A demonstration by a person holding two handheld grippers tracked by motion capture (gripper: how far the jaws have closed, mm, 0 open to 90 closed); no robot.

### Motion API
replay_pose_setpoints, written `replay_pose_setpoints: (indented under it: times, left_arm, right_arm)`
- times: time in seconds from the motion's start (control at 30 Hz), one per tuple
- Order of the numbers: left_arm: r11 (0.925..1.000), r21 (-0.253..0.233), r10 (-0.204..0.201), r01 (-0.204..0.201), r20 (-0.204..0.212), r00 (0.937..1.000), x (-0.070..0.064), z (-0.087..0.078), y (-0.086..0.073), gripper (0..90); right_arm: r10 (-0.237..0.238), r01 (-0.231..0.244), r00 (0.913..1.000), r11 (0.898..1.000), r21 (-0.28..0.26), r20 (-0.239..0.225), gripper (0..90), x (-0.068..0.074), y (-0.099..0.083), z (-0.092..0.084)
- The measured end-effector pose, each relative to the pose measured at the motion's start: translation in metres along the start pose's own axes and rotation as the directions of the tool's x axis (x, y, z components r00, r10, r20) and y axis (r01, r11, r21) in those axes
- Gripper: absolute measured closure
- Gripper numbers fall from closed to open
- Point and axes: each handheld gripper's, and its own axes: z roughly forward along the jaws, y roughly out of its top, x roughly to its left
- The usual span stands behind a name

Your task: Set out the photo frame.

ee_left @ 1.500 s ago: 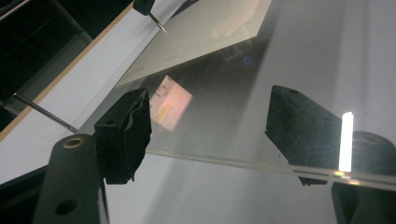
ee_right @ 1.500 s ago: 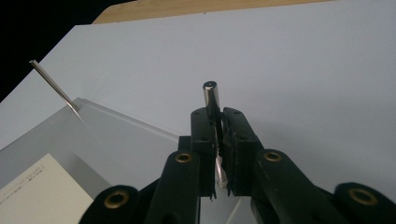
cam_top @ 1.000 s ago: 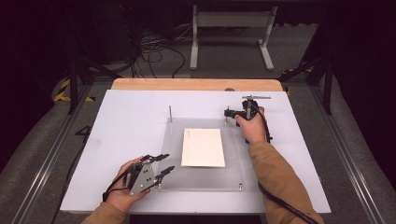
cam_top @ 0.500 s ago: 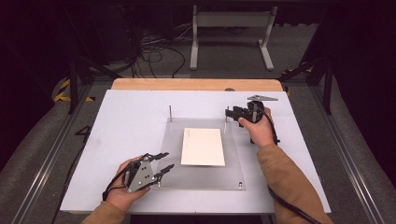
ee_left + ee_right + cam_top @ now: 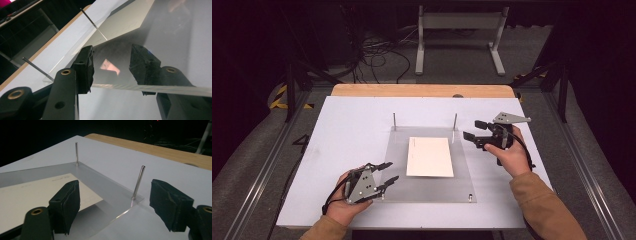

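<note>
A clear acrylic plate (image 5: 464,172) lies flat on the white table (image 5: 352,130) with a cream sheet of paper (image 5: 430,156) on its middle. Two thin metal pins stand at its far corners, the left pin (image 5: 394,121) and the right pin (image 5: 455,121). My left gripper (image 5: 387,172) is open at the plate's near-left edge. In the left gripper view that edge (image 5: 175,88) runs across between the open jaws of the left gripper (image 5: 113,62). My right gripper (image 5: 474,130) is open just right of the right pin. That pin (image 5: 138,182) stands ahead between the jaws of the right gripper (image 5: 117,200), untouched.
A small fastener (image 5: 470,196) sits at the plate's near-right corner. The table's wooden far edge (image 5: 422,90) borders a dark floor with cables (image 5: 377,55) and a metal stand (image 5: 459,30). Rails run along both sides of the table.
My right gripper has drawn back to the right and slightly nearer, away from the right pin. The left gripper has edged a little towards the plate.
</note>
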Motion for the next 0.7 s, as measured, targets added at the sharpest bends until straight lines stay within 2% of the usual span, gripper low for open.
replay_pose_setpoints:
  times: [0.23, 0.43, 0.53, 0.6, 0.7]
  left_arm:
    - [0.9999, 0.001, -0.012, 0.012, -0.001, 0.9999, 0.000, -0.001, 0.001, 52.7]
    - [0.9998, 0.006, -0.019, 0.019, -0.003, 0.9998, 0.002, -0.002, 0.001, 52.5]
    - [0.9996, 0.004, -0.026, 0.026, 0.001, 0.9996, 0.002, -0.002, 0.000, 52.0]
    - [0.9994, 0.000, -0.036, 0.036, 0.003, 0.9994, 0.002, -0.002, 0.000, 51.9]
    - [0.9994, 0.001, -0.035, 0.035, 0.002, 0.9994, 0.003, -0.003, 0.001, 51.8]
  right_arm:
    - [-0.051, 0.051, 0.9986, 0.999, -0.011, -0.014, 22.4, 0.016, -0.008, -0.027]
    - [-0.128, 0.129, 0.9911, 0.992, 0.011, -0.034, 22.4, 0.029, -0.019, -0.046]
    - [-0.192, 0.193, 0.9805, 0.981, 0.013, -0.040, 22.4, 0.036, -0.026, -0.053]
    - [-0.254, 0.255, 0.9666, 0.967, 0.011, -0.034, 23.7, 0.045, -0.030, -0.058]
    - [-0.323, 0.323, 0.9459, 0.946, 0.015, -0.032, 25.6, 0.056, -0.034, -0.062]
